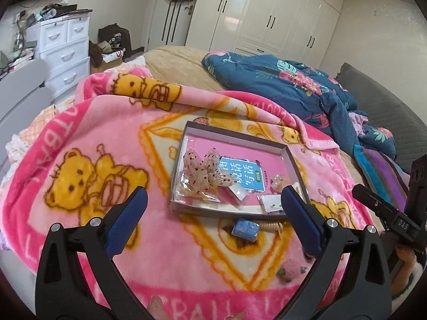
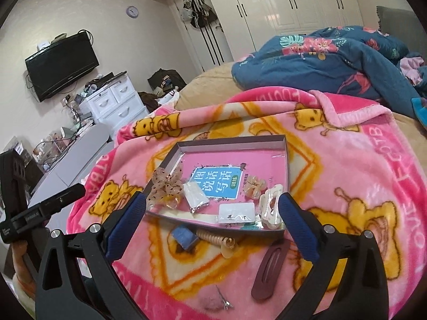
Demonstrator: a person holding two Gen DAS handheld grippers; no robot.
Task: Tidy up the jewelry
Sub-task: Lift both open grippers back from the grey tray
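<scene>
A shallow grey box with a pink book in it lies on the pink bear blanket. It holds a sheer dotted bow, small plastic packets, a flower clip and a white claw clip. In front of the box lie a blue cloth piece, a beige coil hair tie, a maroon snap clip and a small silver clip. My left gripper and right gripper are both open and empty, hovering before the box.
A pink strawberry-like piece lies near the blanket's front. A blue floral quilt is heaped behind the box. A white drawer unit and a grey desk stand left of the bed. The other gripper shows at each view's edge.
</scene>
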